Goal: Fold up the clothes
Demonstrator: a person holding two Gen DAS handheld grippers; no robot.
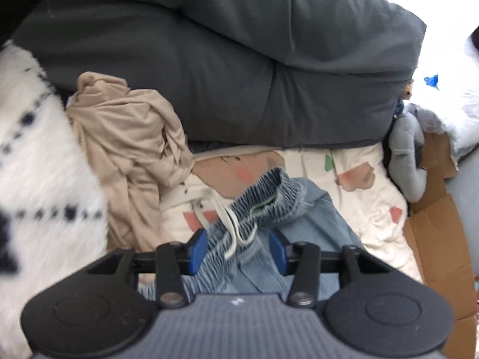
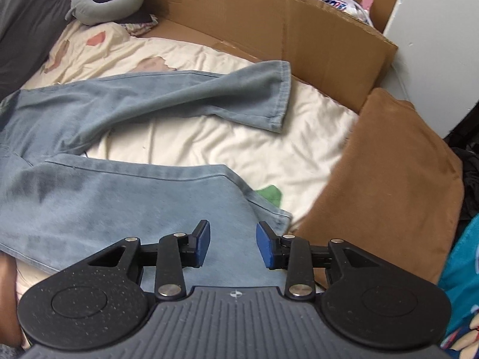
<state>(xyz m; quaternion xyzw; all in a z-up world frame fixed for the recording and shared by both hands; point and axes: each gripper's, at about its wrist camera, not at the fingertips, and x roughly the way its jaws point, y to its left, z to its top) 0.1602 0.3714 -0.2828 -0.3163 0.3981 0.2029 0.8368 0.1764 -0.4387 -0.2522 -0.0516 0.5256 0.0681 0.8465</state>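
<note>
Straddling the elastic waistband of the light-blue jeans (image 1: 278, 191), the left hand-held gripper (image 1: 238, 246) is seen spread, fabric and drawstring lying between its blue pads. The right hand-held gripper (image 2: 233, 243) is likewise held apart above a jeans leg at lower centre. The jeans are spread across a cream printed bedsheet (image 2: 209, 137). Cardboard (image 2: 314, 30) is stood along the upper right; a brown cushion (image 2: 389, 179) is at the right edge, a dark grey duvet (image 1: 209, 59) across the top.
</note>
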